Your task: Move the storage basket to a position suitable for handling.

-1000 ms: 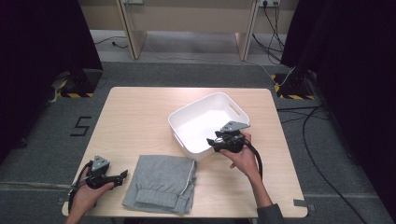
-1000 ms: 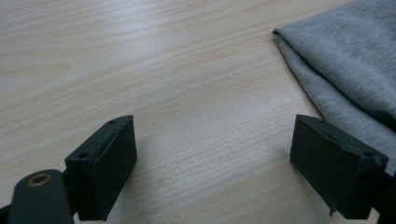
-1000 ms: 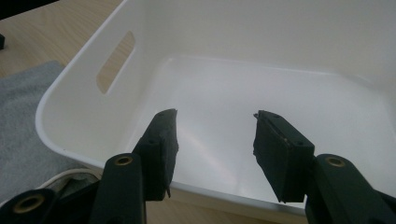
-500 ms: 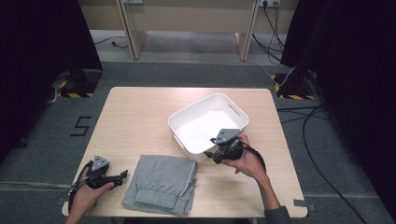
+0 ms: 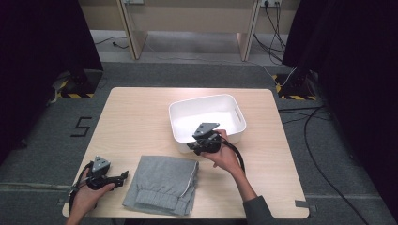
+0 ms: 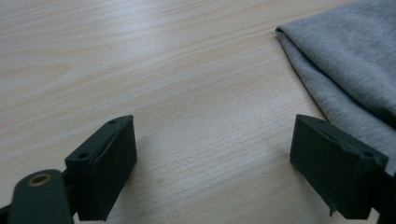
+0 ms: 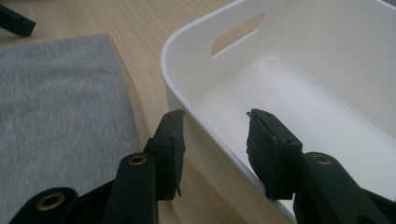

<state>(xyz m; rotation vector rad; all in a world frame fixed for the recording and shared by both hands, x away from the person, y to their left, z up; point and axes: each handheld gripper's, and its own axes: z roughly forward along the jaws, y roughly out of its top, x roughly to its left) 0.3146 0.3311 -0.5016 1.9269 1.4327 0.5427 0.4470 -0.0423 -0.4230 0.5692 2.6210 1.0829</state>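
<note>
A folded grey garment [image 5: 162, 183] lies at the table's front, left of centre. Behind it stands a white plastic tub [image 5: 206, 98], empty inside. My right gripper [image 5: 191, 146] is at the tub's near wall. In the right gripper view it [image 7: 215, 149] is open and straddles the tub [image 7: 327, 46] wall, one jaw outside and one inside, with the garment [image 7: 56, 116] to the left. My left gripper [image 5: 124, 177] rests near the front left corner. In the left gripper view it [image 6: 215, 172] stands wide open over bare wood, the garment [image 6: 345, 60] edge beside its right jaw.
The light wooden table [image 5: 136, 122] has bare room across its left and far parts. Black curtains flank the scene. Cables [image 5: 324, 140] trail on the grey floor at the right, and a "5" mark [image 5: 82, 126] lies left of the table.
My right gripper has moved left along the tub's near wall and lowered onto it. The left gripper and the garment have stayed put.
</note>
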